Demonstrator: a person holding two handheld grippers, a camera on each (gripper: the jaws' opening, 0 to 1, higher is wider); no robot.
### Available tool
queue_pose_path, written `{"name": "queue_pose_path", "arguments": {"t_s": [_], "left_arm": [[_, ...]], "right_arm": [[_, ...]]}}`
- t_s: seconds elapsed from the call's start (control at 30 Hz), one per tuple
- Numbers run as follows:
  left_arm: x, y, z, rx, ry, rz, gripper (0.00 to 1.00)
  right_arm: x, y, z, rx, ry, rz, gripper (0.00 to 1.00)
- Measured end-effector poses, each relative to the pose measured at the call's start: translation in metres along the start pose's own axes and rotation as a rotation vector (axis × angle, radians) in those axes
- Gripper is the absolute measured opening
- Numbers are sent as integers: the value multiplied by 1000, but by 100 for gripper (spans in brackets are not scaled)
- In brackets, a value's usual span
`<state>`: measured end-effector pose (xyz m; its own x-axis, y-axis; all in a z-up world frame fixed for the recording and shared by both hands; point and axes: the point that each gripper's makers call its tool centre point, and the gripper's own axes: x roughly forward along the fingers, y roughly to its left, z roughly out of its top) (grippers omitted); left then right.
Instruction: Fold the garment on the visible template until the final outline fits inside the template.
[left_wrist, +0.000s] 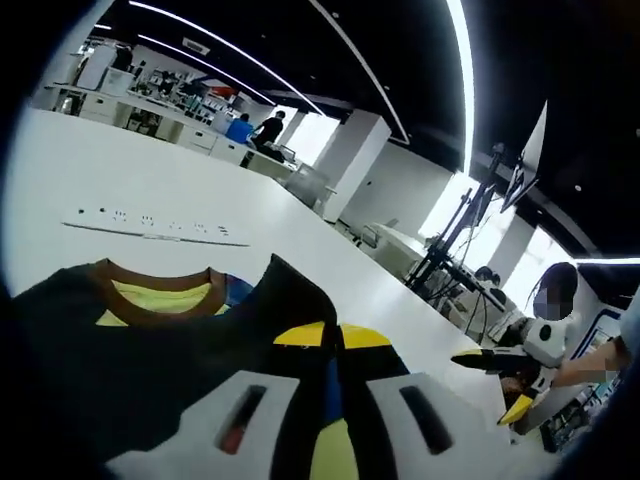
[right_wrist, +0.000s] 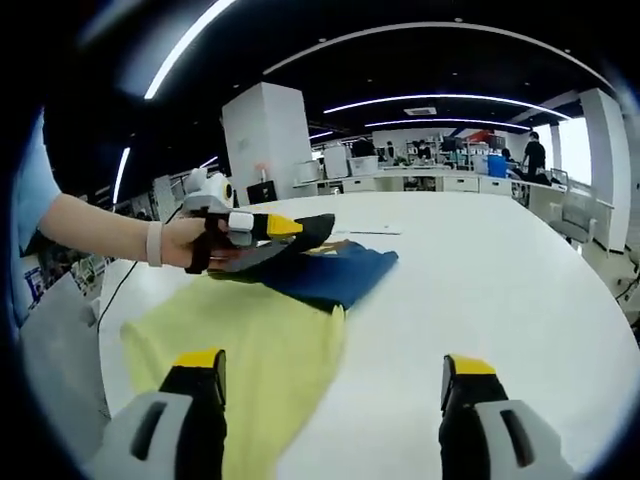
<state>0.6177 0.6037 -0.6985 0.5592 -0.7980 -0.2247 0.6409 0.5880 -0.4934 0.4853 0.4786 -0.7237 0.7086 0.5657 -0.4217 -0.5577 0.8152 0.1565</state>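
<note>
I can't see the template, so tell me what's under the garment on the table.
Under the garment only the white table shows around its edges. The left gripper is pinching a dark fold of it. Whether a template lies beneath cannot be told; the cloth covers that spot.

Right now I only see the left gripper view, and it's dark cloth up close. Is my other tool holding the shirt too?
Observer: No. In the right gripper view the right tool is open, with nothing between its jaws.
Operator: What's under it?
Observer: A yellow part of the garment, lying flat on the white table.
Operator: What does my left tool look like from there?
Observer: The left tool pinches a dark edge of the garment and holds it up off the table, above a blue part.
</note>
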Motion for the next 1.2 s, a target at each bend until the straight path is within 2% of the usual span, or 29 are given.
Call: {"name": "queue_pose_path", "arguments": {"t_s": [0.23, 0.43, 0.67, 0.8, 0.87, 1.0, 1.2], "left_arm": [[13, -14, -35, 52, 104, -32, 0], [19, -16, -54, 52, 151, -37, 0], [21, -13, -55, 27, 151, -27, 0], [21, -13, -56, 39, 149, -29, 1], [23, -17, -54, 16, 135, -41, 5], [23, -19, -51, 2, 124, -46, 21], [18, -21, -47, 14, 125, -44, 32]], "right_arm": [[-2, 0, -5, 10, 5, -3, 89], [-3, 2, -6, 18, 8, -4, 89], [-5, 2, -6, 19, 9, -8, 89], [-3, 2, -6, 20, 12, -5, 89], [-2, 3, -7, 18, 16, -3, 90], [-1, 4, -7, 19, 18, 1, 90], [0, 5, -7, 14, 19, 3, 90]]}}
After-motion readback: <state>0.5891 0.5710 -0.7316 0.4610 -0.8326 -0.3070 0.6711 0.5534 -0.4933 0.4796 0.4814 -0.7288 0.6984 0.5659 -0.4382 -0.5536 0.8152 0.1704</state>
